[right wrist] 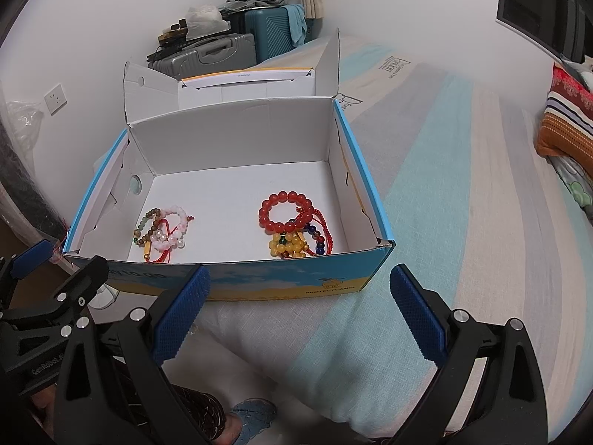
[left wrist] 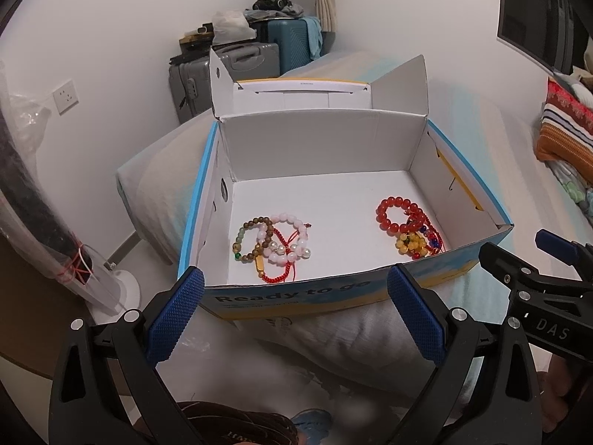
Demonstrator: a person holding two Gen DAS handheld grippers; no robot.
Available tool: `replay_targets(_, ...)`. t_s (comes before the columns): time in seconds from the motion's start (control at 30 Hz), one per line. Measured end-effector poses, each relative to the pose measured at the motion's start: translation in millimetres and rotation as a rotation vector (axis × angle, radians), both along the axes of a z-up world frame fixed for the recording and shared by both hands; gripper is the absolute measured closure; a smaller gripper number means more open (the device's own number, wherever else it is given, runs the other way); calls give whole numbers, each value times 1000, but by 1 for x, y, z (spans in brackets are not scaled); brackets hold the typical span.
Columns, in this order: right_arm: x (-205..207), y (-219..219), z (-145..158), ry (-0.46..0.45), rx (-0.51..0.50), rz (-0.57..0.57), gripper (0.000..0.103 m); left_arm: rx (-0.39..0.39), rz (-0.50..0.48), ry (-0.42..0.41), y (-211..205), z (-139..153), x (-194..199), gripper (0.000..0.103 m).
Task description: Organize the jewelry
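A person is holding two grippers just short of an open cardboard box (left wrist: 333,148) that is sitting on a bed (right wrist: 444,204) with a striped cover; the left gripper (left wrist: 295,289) is hovering at the box's near wall, its jaws standing wide with nothing between them; inside the box, toward the near left of the white floor, a tangle of bracelets is lying together, a brown wooden bead bracelet (left wrist: 252,239) overlapping a pink bead bracelet (left wrist: 292,237) and a red cord bracelet (left wrist: 278,276); well apart from these, toward the near right corner, a red bead bracelet (right wrist: 285,209) is resting against a yellow bead bracelet (right wrist: 289,246) and some dark blue beads (right wrist: 318,239); the right gripper (right wrist: 298,285) is hanging before the box's near right end, its jaws likewise spread wide and empty; far behind the box, suitcases (left wrist: 229,70) are standing against the wall.
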State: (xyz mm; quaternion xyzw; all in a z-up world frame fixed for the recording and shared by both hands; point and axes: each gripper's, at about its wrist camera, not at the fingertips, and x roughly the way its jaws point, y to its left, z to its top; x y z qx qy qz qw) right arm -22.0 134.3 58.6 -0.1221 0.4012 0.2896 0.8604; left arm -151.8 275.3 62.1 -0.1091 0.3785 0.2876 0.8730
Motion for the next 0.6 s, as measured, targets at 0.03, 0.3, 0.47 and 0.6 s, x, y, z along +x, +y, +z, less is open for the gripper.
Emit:
replay_targets(0.03, 0, 0, 0, 0, 0, -1, 9, 0, 0, -1, 0, 0, 0, 6)
replay_targets(0.3, 0, 0, 0, 0, 1, 0, 9, 0, 6, 3, 1, -3, 1, 6)
replay_targets(0.47, 0, 0, 0, 1, 0, -1, 9, 2, 8, -5, 1, 0, -1, 6)
replay_targets(0.6, -1, 0, 1, 0, 1, 0, 9, -3, 1, -4, 2, 0, 0, 6)
